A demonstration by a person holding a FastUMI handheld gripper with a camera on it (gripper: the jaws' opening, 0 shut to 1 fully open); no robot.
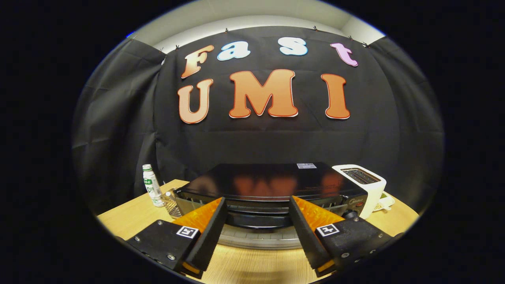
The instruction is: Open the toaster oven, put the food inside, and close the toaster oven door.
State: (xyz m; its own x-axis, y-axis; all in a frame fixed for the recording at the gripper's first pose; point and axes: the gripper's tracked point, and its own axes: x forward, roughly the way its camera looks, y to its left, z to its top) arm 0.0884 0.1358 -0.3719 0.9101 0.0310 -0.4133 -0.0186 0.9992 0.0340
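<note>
The toaster oven (272,185) sits straight ahead of the tongs (258,221), just beyond the fingertips, its glossy dark top facing up and its front edge showing in the gap between the fingers. Something pale and ribbed lies below that front edge; it may be the lowered door or a rack, but I cannot tell which. No food is visible, so I judge this to be the opening step or the moment right after it. The next move calls for settling whether the door is down, then fetching the food.

The tongs are released, fingers spread wide, gripping nothing and touching nothing.

Beyond the right finger stands a white pop-up toaster (365,185); beyond the left finger, a small white bottle (152,189), all on the wooden surface (252,264).
</note>
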